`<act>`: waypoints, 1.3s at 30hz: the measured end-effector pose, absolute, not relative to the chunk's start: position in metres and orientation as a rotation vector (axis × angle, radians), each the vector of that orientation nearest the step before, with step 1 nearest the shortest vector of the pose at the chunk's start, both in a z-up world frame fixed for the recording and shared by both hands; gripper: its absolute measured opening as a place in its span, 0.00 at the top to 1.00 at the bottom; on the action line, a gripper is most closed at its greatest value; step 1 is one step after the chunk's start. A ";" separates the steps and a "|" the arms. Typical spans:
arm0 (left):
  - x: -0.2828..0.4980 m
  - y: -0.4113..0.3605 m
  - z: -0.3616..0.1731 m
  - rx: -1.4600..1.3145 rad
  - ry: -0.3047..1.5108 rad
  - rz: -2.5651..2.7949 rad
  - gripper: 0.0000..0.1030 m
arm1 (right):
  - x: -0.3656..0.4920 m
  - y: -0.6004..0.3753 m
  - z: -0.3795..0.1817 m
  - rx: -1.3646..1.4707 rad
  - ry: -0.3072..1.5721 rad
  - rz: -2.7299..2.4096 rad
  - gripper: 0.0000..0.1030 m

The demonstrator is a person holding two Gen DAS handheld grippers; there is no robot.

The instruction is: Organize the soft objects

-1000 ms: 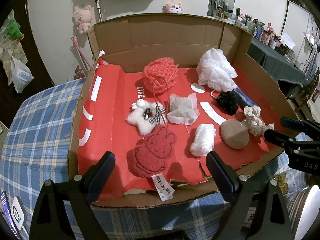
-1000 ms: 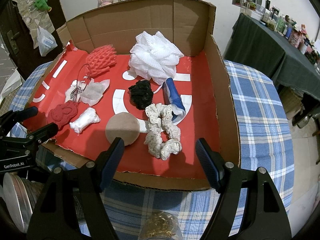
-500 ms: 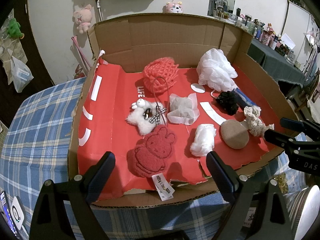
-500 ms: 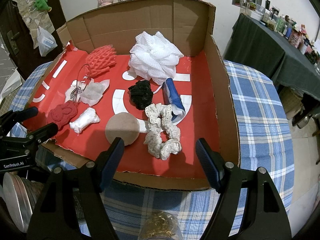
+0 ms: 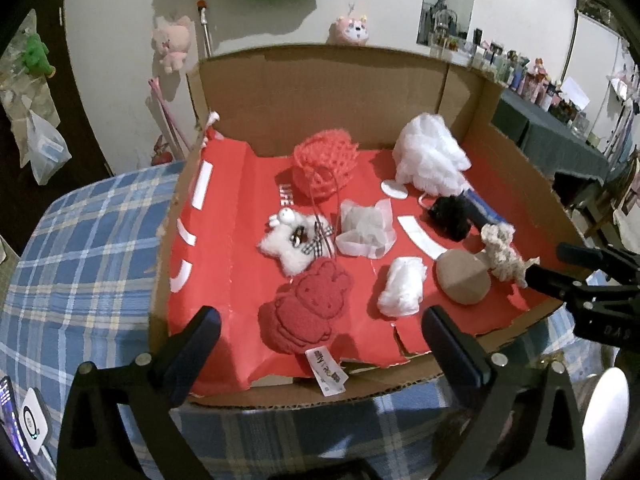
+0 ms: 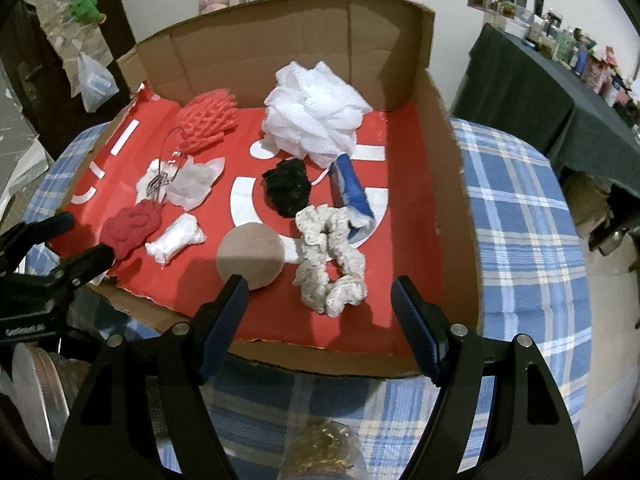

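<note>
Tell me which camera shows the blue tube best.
The right wrist view: the blue tube lies in full sight between the black scrunchie and the box wall. The left wrist view shows only a sliver behind that scrunchie.

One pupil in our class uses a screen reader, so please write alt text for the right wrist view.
The open right gripper hovers at the near edge of a red-lined cardboard box on a blue plaid tablecloth. Closest inside are a cream crocheted scrunchie and a round tan pad; behind lie a black scrunchie and a white mesh bath pouf.
</note>
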State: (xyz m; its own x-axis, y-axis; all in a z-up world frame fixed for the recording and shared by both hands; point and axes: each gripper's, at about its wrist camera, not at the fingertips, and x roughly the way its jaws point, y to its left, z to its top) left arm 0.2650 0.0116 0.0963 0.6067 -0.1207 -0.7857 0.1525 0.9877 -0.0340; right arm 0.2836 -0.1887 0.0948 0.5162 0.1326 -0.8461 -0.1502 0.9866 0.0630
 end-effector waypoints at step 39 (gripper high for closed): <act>0.059 0.007 0.117 -0.007 0.592 -0.192 0.00 | 0.062 -0.178 0.139 -0.031 0.605 0.143 0.12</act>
